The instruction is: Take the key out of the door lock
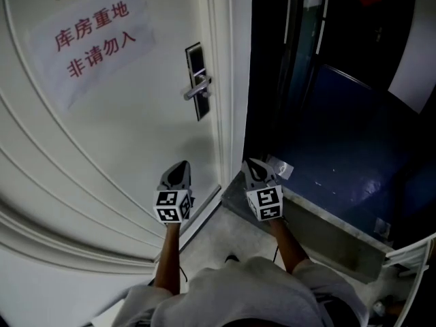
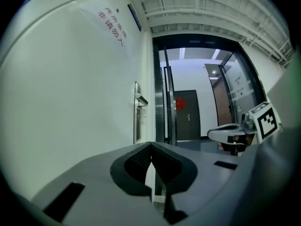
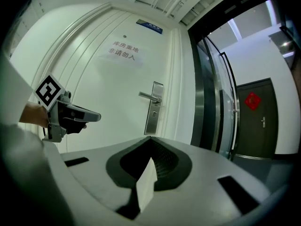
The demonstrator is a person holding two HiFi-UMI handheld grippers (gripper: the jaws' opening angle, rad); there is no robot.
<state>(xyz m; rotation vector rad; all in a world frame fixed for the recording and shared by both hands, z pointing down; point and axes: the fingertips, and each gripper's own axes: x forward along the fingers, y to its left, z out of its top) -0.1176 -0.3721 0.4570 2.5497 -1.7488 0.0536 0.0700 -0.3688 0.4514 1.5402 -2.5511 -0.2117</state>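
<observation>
Here left tool (image 2: 151, 146) and right tool (image 3: 150, 139) sit closed, empty.

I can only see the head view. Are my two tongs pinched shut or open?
Observer: Both are shut. The left tongs and the right tongs each meet at the tips, with nothing between them.
Operator: What's over on the right, where it's all dark for me?
Observer: A dark door with a red ornament on it shows in both gripper views.
Operator: Is there anything above the sign?
Observer: Yes, a small blue plaque. The right gripper view shows it higher up.
</observation>
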